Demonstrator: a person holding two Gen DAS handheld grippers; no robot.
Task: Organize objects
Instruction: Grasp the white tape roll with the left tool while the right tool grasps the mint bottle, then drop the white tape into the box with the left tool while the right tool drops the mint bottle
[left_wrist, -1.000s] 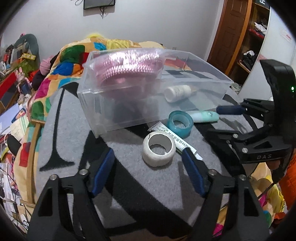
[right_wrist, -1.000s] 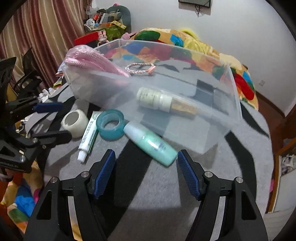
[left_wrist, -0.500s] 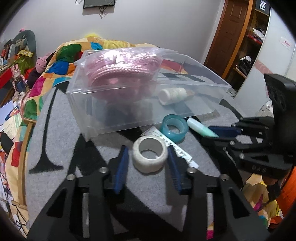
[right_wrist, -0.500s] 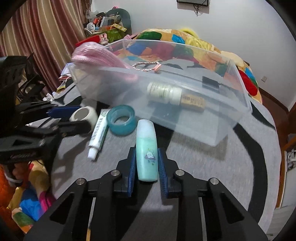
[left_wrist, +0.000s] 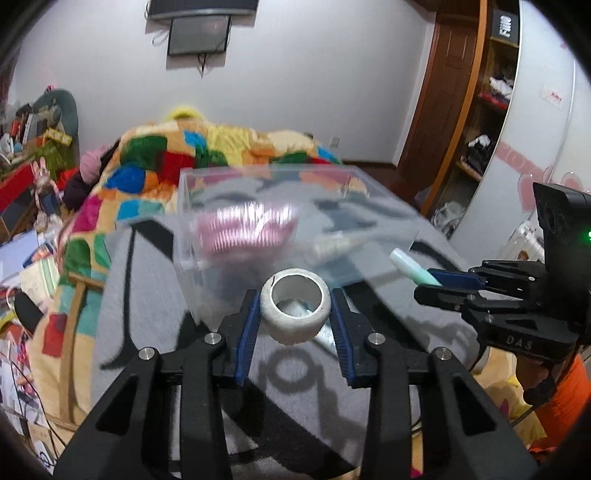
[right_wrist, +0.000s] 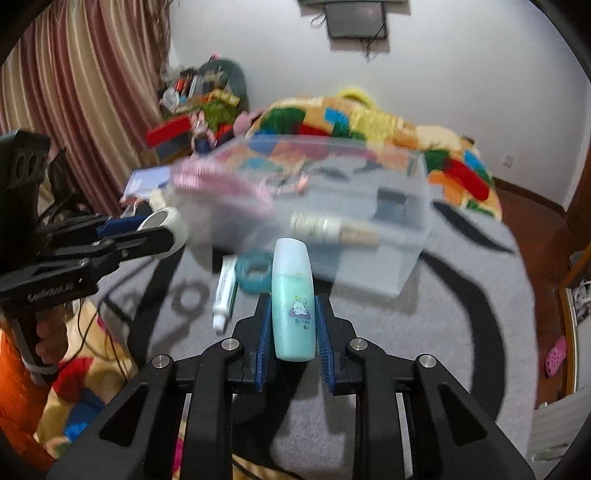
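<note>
**Two items in hand, bin ahead**

Left wrist view. My left claw (left_wrist: 294, 319) is clamped on the white tape roll (left_wrist: 294, 311), held off the grey cloth (left_wrist: 147, 280), its hole tipped up toward the camera. The clear bin (left_wrist: 280, 221) lies straight ahead and just beyond, open top up; something pink (left_wrist: 246, 232) and a small bottle (left_wrist: 332, 248) already sit inside, both blurred. My right claw (left_wrist: 430, 280) enters from the right, the green bottle (left_wrist: 408, 266) in it pointing at the bin.

Right wrist view. My right claw (right_wrist: 293, 325) grips the green bottle (right_wrist: 293, 301) by its lower body, long axis running forward, cap toward the bin (right_wrist: 332, 206). A teal tape ring (right_wrist: 254, 270) and a tube (right_wrist: 225, 293) lie on the cloth between claw and bin. My left claw (right_wrist: 159, 230) with its roll (right_wrist: 168, 221) hangs at the bin's left end, seemingly the nearer.

Room: bedroom, patchwork quilt (right_wrist: 369, 129), striped curtain (right_wrist: 74, 92), wooden door (left_wrist: 443, 92).
</note>
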